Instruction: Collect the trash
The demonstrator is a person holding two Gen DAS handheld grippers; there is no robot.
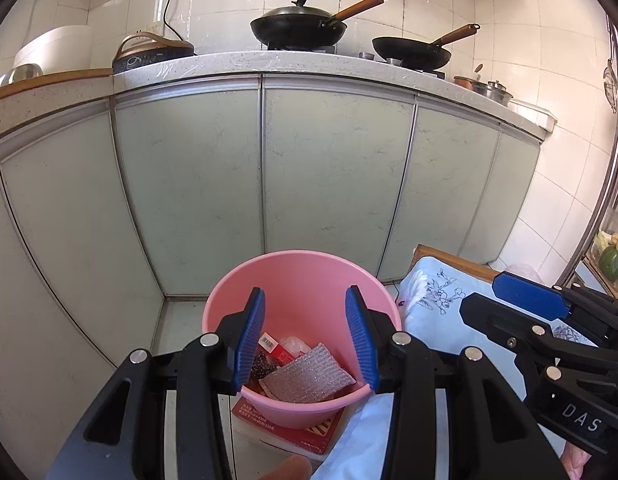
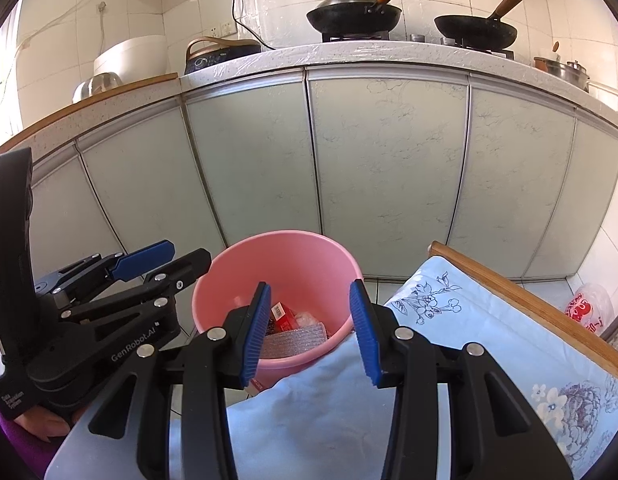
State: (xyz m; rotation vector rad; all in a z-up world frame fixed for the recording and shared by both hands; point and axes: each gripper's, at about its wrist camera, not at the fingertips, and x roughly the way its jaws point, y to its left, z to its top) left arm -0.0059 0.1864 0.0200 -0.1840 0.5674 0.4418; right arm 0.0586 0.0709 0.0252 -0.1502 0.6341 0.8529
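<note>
Pink bucket [image 1: 305, 280], pale blue floral cloth [image 2: 489, 320], blue gripper pads [image 1: 251, 336]

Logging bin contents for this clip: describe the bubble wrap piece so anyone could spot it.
Below the pale cabinet doors stands a pink bucket on the floor. Inside it, nearest the camera, lies the bubble wrap: a clear, dimpled sheet, unlike the red packet behind it.

We've got a pink plastic bucket [image 1: 305, 280] standing upright on the floor by the cabinets, with a bubble-wrap sheet [image 1: 307, 378], a red packet [image 1: 279, 354] and other scraps lying at the bottom.
</note>
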